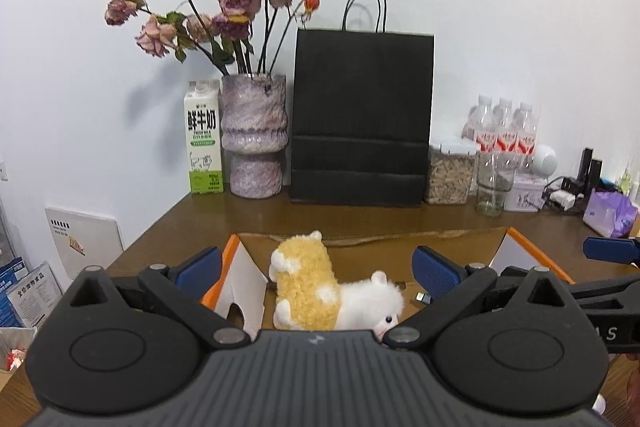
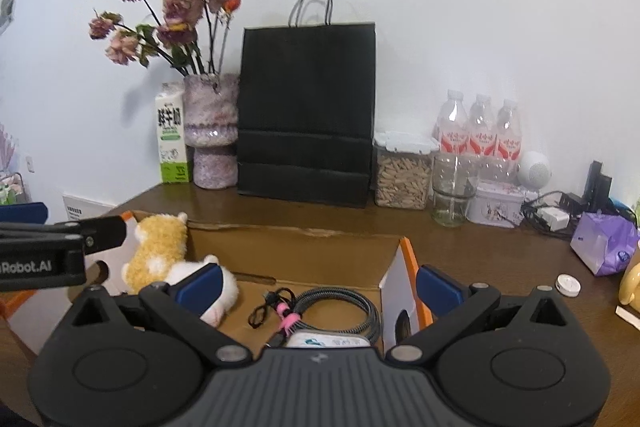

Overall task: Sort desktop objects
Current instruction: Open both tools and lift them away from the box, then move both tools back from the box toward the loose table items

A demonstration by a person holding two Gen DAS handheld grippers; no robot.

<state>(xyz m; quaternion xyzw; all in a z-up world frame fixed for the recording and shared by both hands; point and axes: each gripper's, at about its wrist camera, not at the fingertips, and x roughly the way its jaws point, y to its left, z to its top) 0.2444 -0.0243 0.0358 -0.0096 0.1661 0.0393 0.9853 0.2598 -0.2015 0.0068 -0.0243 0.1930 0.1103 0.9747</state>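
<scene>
An open cardboard box (image 1: 380, 239) (image 2: 304, 247) with orange-edged flaps sits on the brown desk. A yellow and white plush alpaca (image 1: 316, 287) (image 2: 160, 255) lies in its left part. A coiled braided cable (image 2: 340, 303) and a thin black cable with a pink tie (image 2: 276, 307) lie in the box's middle, beside a white packet (image 2: 324, 341). My left gripper (image 1: 320, 267) is open and empty above the plush. My right gripper (image 2: 320, 283) is open and empty above the cables. The right gripper's blue finger (image 1: 608, 249) shows at the left wrist view's right edge.
Along the wall stand a milk carton (image 1: 203, 139), a vase of dried roses (image 1: 254, 135), a black paper bag (image 1: 362, 119), a seed jar (image 2: 402, 171), a glass (image 2: 450, 187), water bottles (image 2: 480, 131) and a tin (image 2: 496, 205). A purple tissue pack (image 2: 604, 243) and white cap (image 2: 568, 285) lie right.
</scene>
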